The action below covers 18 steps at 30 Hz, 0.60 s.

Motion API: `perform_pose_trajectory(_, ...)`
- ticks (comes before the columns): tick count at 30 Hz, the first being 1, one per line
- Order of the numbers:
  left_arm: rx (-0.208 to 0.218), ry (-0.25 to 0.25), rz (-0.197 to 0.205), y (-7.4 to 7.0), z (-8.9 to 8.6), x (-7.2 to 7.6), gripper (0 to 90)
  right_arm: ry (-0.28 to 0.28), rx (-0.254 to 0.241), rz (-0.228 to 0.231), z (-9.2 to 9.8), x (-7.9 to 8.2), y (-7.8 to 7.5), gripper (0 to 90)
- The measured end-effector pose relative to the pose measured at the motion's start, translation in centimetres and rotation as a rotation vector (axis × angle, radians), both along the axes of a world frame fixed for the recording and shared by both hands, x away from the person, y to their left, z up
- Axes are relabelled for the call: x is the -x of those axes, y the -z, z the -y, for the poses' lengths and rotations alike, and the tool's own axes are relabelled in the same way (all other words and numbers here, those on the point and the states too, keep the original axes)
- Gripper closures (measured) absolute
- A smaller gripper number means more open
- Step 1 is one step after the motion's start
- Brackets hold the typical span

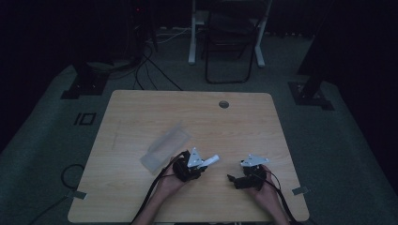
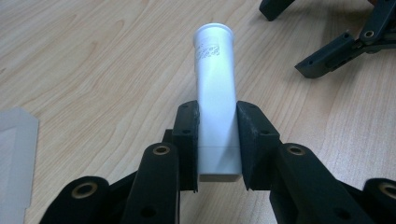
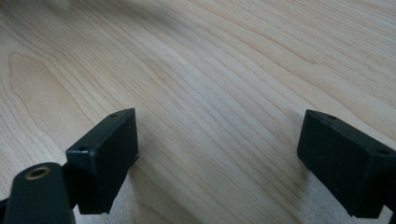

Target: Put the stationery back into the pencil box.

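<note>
A white plastic tube (image 2: 215,93) with a small printed label near its far end sits between the jaws of my left gripper (image 2: 218,140), whose pads press on both its sides. In the high view the tube (image 1: 210,161) sticks out to the right of my left gripper (image 1: 201,165), just above the table. My right gripper (image 1: 233,178) rests near the table's front right, its jaws wide apart with only bare wood between them. In the right gripper view my right gripper (image 3: 219,154) stands open over the tabletop. Its black jaws (image 2: 336,49) also appear at the top right of the left gripper view.
A clear flat plastic sleeve (image 1: 165,147) lies on the wooden table (image 1: 141,112) left of my left gripper, and its corner (image 2: 14,154) appears in the left gripper view. A round cable hole (image 1: 224,104) sits near the far edge. A chair and desk legs stand on the floor beyond.
</note>
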<state>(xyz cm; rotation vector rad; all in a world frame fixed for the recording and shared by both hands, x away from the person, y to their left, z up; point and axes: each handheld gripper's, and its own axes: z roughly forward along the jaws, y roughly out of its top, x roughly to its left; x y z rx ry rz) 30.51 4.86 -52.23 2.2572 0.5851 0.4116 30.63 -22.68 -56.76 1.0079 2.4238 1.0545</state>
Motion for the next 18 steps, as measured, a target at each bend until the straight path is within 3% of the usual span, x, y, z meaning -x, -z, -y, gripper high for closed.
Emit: perform_pose_trajectory(18,0.013,-0.010,0.010,-0.62,-0.82,-0.13,71.2,0.000,0.000,0.000,0.00,0.00,0.00,12.3)
